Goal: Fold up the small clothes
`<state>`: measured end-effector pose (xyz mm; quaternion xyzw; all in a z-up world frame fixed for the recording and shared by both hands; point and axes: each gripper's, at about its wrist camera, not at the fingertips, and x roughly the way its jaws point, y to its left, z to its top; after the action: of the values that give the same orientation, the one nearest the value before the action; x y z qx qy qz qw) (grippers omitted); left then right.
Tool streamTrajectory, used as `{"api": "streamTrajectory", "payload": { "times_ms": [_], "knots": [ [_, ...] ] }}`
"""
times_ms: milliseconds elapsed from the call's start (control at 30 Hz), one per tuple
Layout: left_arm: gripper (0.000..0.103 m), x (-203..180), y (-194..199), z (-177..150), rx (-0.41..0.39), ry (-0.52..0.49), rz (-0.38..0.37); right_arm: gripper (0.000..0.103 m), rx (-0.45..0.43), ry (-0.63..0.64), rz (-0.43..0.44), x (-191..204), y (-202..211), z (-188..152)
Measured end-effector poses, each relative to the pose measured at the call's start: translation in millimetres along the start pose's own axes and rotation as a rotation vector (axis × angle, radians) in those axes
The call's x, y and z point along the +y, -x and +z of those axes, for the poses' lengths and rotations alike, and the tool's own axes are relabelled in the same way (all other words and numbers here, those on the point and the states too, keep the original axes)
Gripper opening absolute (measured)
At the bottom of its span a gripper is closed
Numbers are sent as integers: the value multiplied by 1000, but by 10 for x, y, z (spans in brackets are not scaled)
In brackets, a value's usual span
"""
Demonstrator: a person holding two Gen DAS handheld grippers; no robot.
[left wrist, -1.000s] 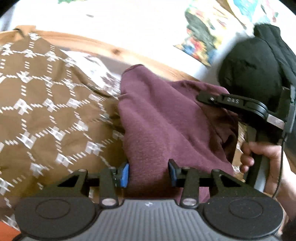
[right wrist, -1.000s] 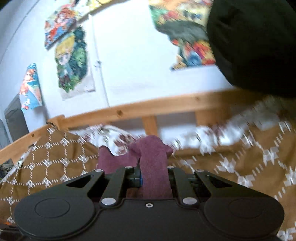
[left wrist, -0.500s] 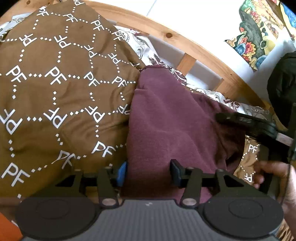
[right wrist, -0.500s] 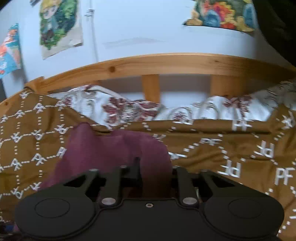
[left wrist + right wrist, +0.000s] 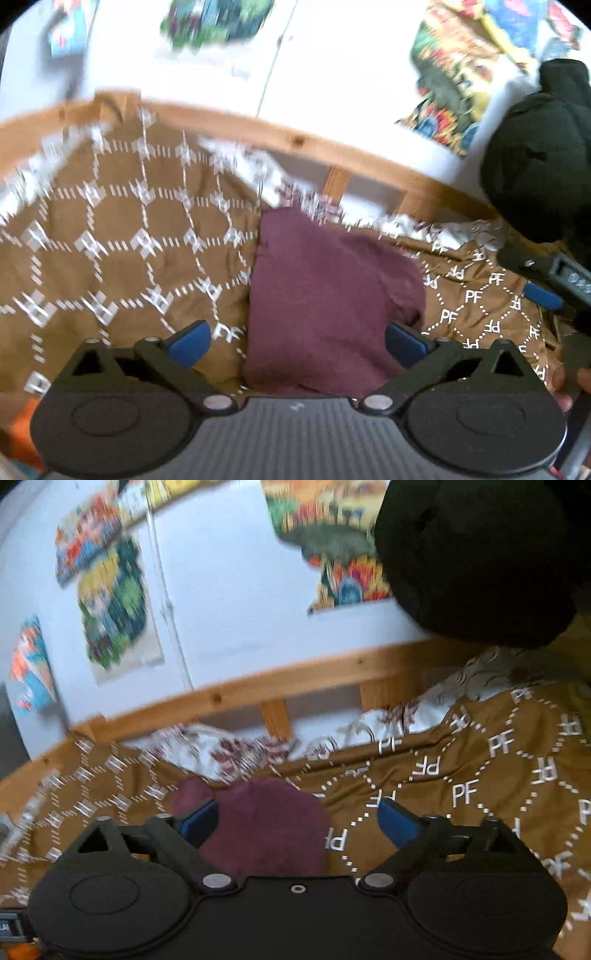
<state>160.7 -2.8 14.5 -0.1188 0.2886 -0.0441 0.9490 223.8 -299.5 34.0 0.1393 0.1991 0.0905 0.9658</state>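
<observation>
A maroon garment (image 5: 325, 295) lies folded in a compact heap on the brown patterned bedspread (image 5: 122, 258). My left gripper (image 5: 297, 341) is open, its blue-padded fingers spread either side of the garment's near edge, not gripping it. My right gripper (image 5: 297, 821) is open too; the garment (image 5: 266, 823) lies between and just beyond its fingers, nearer the left one. The right gripper also shows at the right edge of the left wrist view (image 5: 546, 288), apart from the garment.
A wooden bed rail (image 5: 295, 144) runs behind the bedspread, with a floral sheet (image 5: 240, 749) along it. A black garment (image 5: 476, 554) hangs at upper right. Posters (image 5: 110, 609) cover the white wall. An orange object (image 5: 22, 435) sits at lower left.
Both grippers have opened and let go of the maroon garment, which now rests on the bedspread. Both have drawn back and tilted upward; the right gripper has moved off to the right.
</observation>
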Motion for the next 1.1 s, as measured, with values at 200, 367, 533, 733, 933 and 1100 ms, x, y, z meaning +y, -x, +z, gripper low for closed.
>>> {"api": "streamTrajectory", "payload": {
  "times_ms": [200, 367, 533, 733, 933, 1100],
  "knots": [
    [102, -141, 645, -57, -90, -112, 35, 102, -91, 12, 38, 251, 805, -64],
    [102, -123, 1076, -236, -118, -155, 66, 102, -130, 80, 44, 452, 1359, -299],
    [102, 66, 1315, -501, -94, -107, 82, 102, -129, 119, 24, 534, 1778, -689],
    [102, 136, 1314, -700, -56, -114, 129, 102, -75, 138, -35, 522, 1993, -1091],
    [102, 69, 1163, -749, 1, -143, 140, 102, -72, 145, -38, 552, 2029, -1141],
    [102, 66, 1090, -769, 31, -153, 164, 102, -32, 159, -51, 573, 1937, -1151]
  ]
}}
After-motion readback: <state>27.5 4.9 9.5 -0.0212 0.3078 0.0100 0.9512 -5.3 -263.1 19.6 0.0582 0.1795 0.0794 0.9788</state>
